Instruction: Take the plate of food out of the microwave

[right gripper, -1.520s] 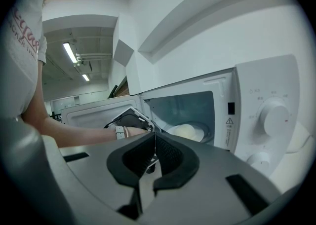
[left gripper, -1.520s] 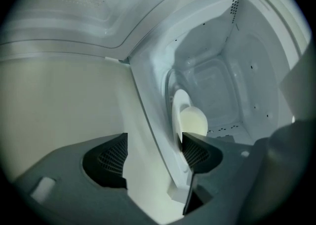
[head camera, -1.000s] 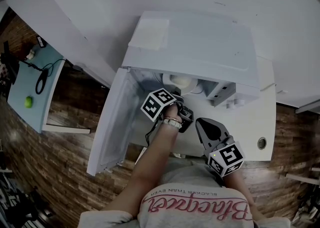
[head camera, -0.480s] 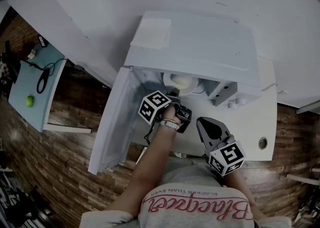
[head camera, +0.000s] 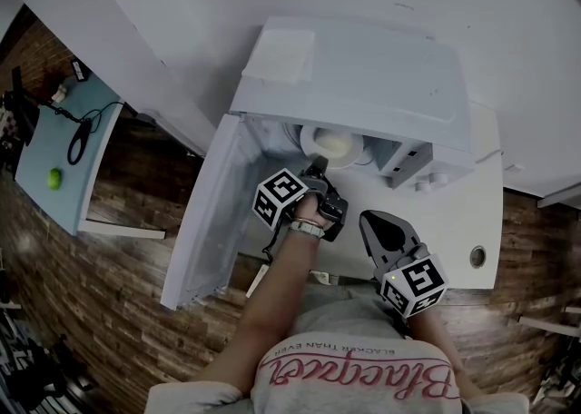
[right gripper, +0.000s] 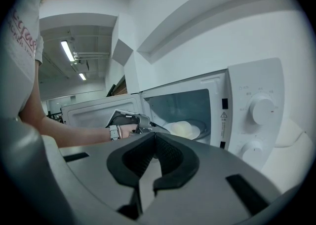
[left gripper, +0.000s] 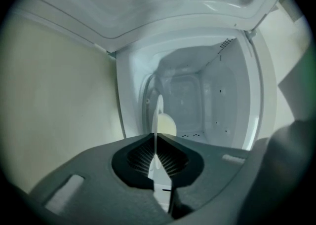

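A white microwave (head camera: 363,76) stands on the counter with its door (head camera: 204,221) swung open to the left. Inside sits a white plate (head camera: 307,140) with a pale mound of food (head camera: 334,143). My left gripper (head camera: 317,163) reaches into the oven mouth. Its jaws have just been closing, and my left gripper (left gripper: 156,135) is shut on the plate's rim (left gripper: 159,108), seen edge-on beside the food (left gripper: 168,125). My right gripper (head camera: 366,218) hovers in front of the oven, shut on nothing. In the right gripper view, the right gripper (right gripper: 154,135) faces the plate (right gripper: 183,129).
Two dials (right gripper: 261,110) sit on the microwave's right panel. A sheet of paper (head camera: 279,56) lies on its top. The white counter (head camera: 454,231) has a round hole (head camera: 477,257). At far left, a pale blue table (head camera: 45,144) holds a green ball (head camera: 52,178) and cables, over wooden floor.
The left gripper has rolled a little at the oven mouth, its marker cube shifting slightly left. The right gripper has stayed put.
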Demonstrator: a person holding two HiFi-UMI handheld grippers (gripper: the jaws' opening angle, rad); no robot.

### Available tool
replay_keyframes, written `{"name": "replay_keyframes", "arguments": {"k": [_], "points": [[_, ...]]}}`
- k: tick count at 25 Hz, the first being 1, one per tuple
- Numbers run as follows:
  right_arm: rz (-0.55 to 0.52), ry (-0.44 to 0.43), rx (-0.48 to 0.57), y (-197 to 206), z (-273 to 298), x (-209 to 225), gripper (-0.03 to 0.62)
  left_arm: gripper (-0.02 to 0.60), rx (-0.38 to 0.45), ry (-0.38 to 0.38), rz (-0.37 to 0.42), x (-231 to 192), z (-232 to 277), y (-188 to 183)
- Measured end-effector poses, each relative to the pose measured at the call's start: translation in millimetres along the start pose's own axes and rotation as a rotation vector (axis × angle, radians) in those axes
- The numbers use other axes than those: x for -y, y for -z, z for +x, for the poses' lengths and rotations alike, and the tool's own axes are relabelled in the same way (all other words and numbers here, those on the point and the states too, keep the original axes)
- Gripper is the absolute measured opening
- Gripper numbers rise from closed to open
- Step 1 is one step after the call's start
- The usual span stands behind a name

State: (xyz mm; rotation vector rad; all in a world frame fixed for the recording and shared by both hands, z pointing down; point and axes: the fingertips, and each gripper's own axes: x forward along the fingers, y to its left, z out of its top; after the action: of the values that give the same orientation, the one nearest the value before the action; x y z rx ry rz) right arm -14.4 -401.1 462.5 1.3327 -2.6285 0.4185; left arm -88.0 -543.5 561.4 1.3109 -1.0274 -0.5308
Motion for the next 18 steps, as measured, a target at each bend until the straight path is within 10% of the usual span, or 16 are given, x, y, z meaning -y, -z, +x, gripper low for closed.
{"name": "replay_keyframes", "arguments": {"k": [18], "points": [[-0.014, 0.028, 0.006, 5.0, -11.7, -11.1, 0.012, 0.017, -0.029, 0.100, 0.014, -6.4, -22.4, 9.1]]}}
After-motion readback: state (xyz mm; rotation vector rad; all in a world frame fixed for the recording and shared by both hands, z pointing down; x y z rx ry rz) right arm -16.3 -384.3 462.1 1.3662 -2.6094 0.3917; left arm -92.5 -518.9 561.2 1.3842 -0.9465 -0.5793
